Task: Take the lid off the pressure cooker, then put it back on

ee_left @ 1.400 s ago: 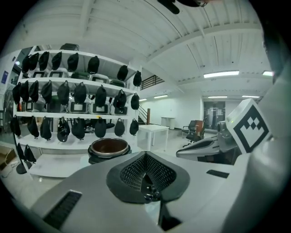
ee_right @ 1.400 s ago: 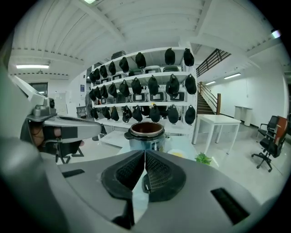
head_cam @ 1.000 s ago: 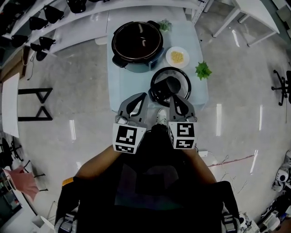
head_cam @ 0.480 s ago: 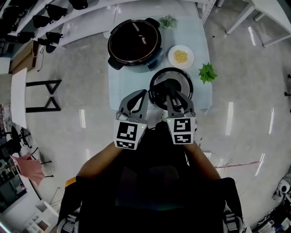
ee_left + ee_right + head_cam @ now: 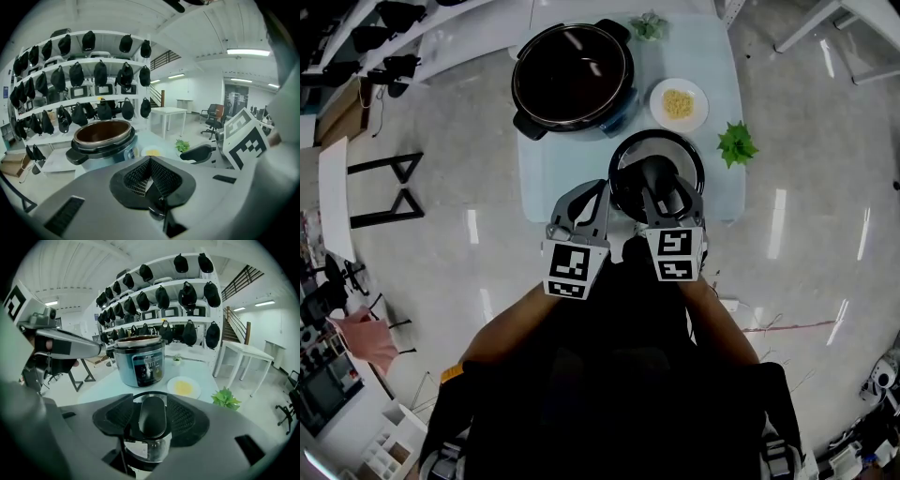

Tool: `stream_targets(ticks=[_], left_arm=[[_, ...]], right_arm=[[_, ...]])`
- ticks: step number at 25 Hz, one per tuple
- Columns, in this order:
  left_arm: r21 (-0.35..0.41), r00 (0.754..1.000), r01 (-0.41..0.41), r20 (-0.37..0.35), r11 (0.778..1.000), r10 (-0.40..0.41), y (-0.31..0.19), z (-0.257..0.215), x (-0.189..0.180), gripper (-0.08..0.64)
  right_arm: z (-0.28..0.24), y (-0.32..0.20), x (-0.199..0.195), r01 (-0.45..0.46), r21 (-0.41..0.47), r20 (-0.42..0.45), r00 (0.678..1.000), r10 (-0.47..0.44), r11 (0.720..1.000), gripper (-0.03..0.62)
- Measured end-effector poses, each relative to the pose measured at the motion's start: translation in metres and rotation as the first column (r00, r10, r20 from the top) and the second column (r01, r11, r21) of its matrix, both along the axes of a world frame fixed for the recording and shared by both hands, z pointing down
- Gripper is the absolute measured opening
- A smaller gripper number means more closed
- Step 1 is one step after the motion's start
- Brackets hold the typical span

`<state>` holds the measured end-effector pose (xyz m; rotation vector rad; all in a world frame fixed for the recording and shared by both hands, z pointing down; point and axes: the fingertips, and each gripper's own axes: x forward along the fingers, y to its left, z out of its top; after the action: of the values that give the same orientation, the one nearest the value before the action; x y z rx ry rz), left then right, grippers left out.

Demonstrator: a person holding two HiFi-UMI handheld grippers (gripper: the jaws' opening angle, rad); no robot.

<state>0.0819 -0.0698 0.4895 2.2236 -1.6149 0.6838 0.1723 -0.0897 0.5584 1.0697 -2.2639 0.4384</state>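
Observation:
The open pressure cooker (image 5: 572, 80) stands at the table's far left, its dark pot bare. Its round glass lid (image 5: 623, 155) lies flat on the table near the front right. My right gripper (image 5: 659, 192) is over the lid with the black lid handle (image 5: 152, 416) between its pads. Its jaws have just been opening and now stand a little off the handle on both sides. My left gripper (image 5: 602, 186) hovers beside the lid's left edge. It is shut and holds nothing, and its pads meet at the tip (image 5: 150, 161). The cooker (image 5: 101, 140) is ahead of it.
A white plate (image 5: 678, 103) with yellow food sits behind the lid. A green sprig (image 5: 737, 142) lies at the table's right edge, and another small plant (image 5: 649, 25) sits behind the cooker. The light-blue table (image 5: 553, 178) is small. Shelves of black bags stand at the far left.
Both grippers have sunk toward the table. The right gripper's jaws, shut on the lid handle before, have spread and let go of it. The lid now rests on the table.

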Motion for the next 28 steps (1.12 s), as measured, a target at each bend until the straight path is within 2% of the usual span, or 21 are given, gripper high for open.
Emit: stream_targets(ticks=[10, 19, 25, 28], left_arm=[[-0.050, 1.000, -0.015, -0.027, 0.999, 0.014, -0.014, 0.048, -0.009, 0.008], [-0.081, 0.999, -0.007, -0.032, 0.997, 0.005, -0.020, 0.072, -0.017, 0.007], [-0.106, 1.000, -0.015, -0.029, 0.994, 0.011, -0.019, 0.083, -0.018, 0.008], [-0.115, 1.000, -0.017, -0.026, 0.993, 0.014, -0.020, 0.087, -0.020, 0.008]], right_arm=[[0.052, -0.013, -0.013, 0.014, -0.001, -0.051, 0.999, -0.014, 1.000, 0.305], [0.074, -0.023, -0.020, 0.048, -0.005, -0.040, 0.998, -0.048, 0.999, 0.313], [0.089, -0.023, -0.021, 0.066, -0.013, -0.066, 0.996, -0.066, 0.998, 0.314], [0.091, -0.023, -0.023, 0.058, -0.009, -0.041, 0.997, -0.058, 0.998, 0.314]])
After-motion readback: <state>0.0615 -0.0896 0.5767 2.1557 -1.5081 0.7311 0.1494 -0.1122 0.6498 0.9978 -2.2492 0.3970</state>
